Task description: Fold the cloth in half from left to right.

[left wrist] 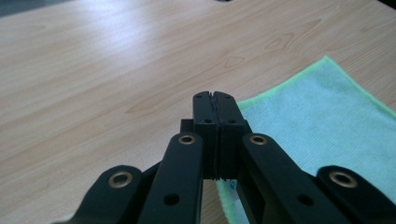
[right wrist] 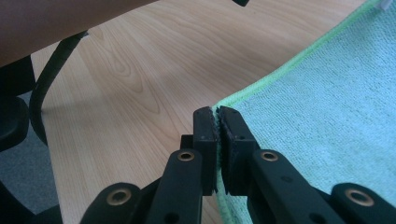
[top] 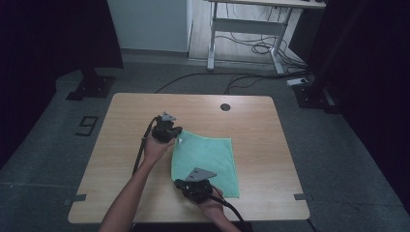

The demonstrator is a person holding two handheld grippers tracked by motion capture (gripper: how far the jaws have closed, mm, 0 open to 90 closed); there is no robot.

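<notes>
A light wooden table point(top: 121, 145) with rounded corners carries a mint-green microfibre cloth with a brighter green stitched hem point(top: 208, 159), which lies flat on the near middle of the tabletop, slightly toward the person's right. In the high view the left gripper point(top: 175, 137), black with a grey three-cornered plate on top, sits at the cloth's far left corner, held by the person's left hand point(top: 155, 147), whose bare forearm comes in from the bottom edge. In the left gripper view its two black jaws stand pressed together, and the cloth's hem point(left wrist: 226, 189) runs in beneath them; a small white tag point(left wrist: 232, 185) shows at that edge just under the jaws, so the gripper is pinching the cloth at that corner. The right gripper point(top: 180, 184), also black with a grey plate, rests at the cloth's near left corner, with the right hand point(top: 210, 205) behind it near the table's front edge and a black cable point(top: 232, 212) trailing off toward the bottom. In the right gripper view its jaws are closed on the green hem point(right wrist: 218, 122), the corner of the cloth caught between the pads, with the rest of the cloth spreading away to the right of the jaws. Beyond the table, on the grey floor, stand a white-framed desk point(top: 246, 29) with loose cables beneath it.
</notes>
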